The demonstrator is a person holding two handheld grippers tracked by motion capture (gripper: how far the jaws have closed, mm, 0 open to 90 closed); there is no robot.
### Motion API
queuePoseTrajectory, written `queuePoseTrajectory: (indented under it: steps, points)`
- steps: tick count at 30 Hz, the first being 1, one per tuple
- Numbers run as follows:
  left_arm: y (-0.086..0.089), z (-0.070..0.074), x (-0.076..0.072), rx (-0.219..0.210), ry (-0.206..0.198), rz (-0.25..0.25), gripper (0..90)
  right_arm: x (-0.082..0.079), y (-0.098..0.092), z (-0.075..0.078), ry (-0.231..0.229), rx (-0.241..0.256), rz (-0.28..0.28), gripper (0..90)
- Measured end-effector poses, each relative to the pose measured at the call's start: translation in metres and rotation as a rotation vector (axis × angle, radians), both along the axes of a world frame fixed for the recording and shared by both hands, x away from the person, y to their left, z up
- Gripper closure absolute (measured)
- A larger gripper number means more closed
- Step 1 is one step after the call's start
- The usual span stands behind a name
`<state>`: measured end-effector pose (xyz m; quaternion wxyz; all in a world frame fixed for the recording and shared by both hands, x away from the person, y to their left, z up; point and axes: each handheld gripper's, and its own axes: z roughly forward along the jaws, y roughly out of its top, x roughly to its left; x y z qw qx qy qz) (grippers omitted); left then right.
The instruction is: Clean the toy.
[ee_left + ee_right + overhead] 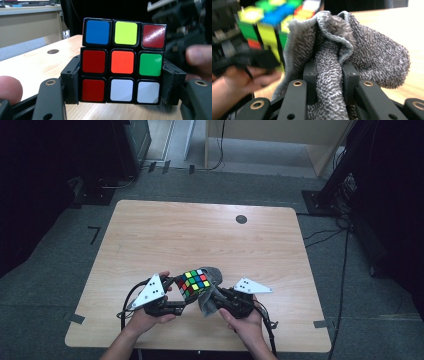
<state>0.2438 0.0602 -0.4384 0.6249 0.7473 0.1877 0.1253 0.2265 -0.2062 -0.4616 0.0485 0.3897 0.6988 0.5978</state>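
left tool – clamps one glossy plastic puzzle cube | right tool – pinches one nubby grey cloth | wood-grain counter

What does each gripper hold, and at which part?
The left gripper clamps the Rubik's cube by two opposite sides, low down. The right gripper pinches a fold of the grey cloth.

Dim surroundings, evenly lit table; glare on cube, blurred backgrounds.
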Motion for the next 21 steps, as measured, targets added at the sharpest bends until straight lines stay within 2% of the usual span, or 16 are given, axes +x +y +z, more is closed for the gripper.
queuePoseTrajectory:
  steps: [4,6,8,12,15,18,21]
  points:
    - [0.002,0.000,0.002,-0.010,0.010,0.006,33.8,-0.001,-0.002,0.006,-0.028,-0.017,0.007,71.4]
    - [0.001,-0.002,0.002,0.003,0.014,0.004,33.8,-0.001,-0.010,0.012,-0.056,0.024,-0.023,71.5]
    - [-0.002,-0.003,0.001,0.017,0.009,0.004,33.8,-0.002,-0.016,0.015,-0.058,0.074,-0.064,71.5]
    - [-0.003,-0.003,0.001,0.021,0.011,0.004,33.8,-0.001,-0.011,0.009,-0.032,0.049,-0.057,71.6]
    - [0.002,-0.002,0.003,-0.004,0.019,0.013,33.8,0.001,-0.006,0.004,-0.006,0.029,-0.004,71.6]
    - [0.006,-0.001,0.006,-0.027,0.031,0.031,33.8,0.001,-0.006,0.007,-0.024,0.008,0.022,71.6]
    - [0.008,-0.001,0.008,-0.024,0.037,0.047,33.8,0.001,-0.013,0.013,-0.057,0.005,-0.009,71.5]
